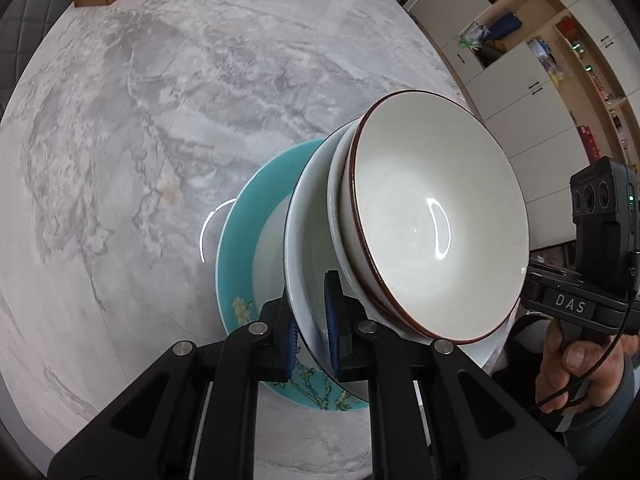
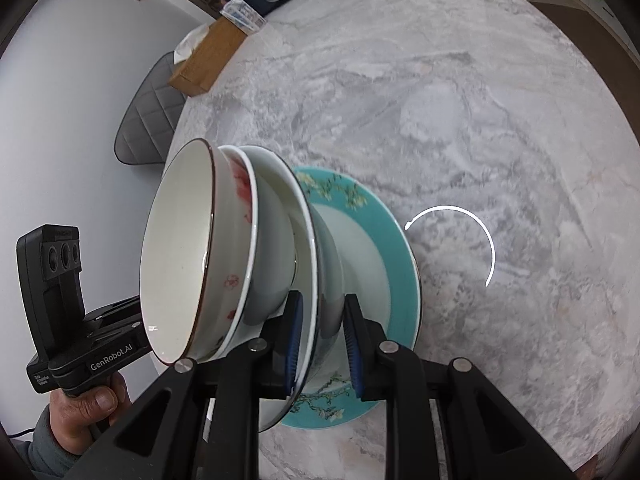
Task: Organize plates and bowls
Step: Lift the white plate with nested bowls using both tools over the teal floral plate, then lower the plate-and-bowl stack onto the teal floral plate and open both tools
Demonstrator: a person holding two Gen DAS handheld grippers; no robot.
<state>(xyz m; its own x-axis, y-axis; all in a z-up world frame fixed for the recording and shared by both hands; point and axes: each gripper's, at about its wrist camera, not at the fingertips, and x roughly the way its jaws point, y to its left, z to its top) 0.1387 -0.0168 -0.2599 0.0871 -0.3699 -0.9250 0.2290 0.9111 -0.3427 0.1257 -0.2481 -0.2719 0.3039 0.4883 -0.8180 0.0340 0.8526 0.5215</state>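
Nearest the left wrist camera, the left gripper [image 1: 313,332] has its blue-padded fingers pinched on the rim of a large white bowl with a dark edge [image 1: 308,248]. From the opposite side, the right gripper [image 2: 321,344] has its own blue pads straddling that same bowl's [image 2: 320,256] rim and wall, closed on it. Each view shows the other tool's black handle gripped in a bare hand: the right hand [image 1: 576,368] and the left hand [image 2: 86,412].

Nested in the large bowl sit a white bowl with red flower print [image 2: 240,216] and, innermost, a cream bowl with a brown rim [image 1: 436,216], which holds nothing. The stack rests on a turquoise plate with a blossom-branch pattern [image 2: 400,240], lying on the grey marbled round table [image 1: 160,120]. A wooden box [image 2: 208,60] stands at the table's far edge.
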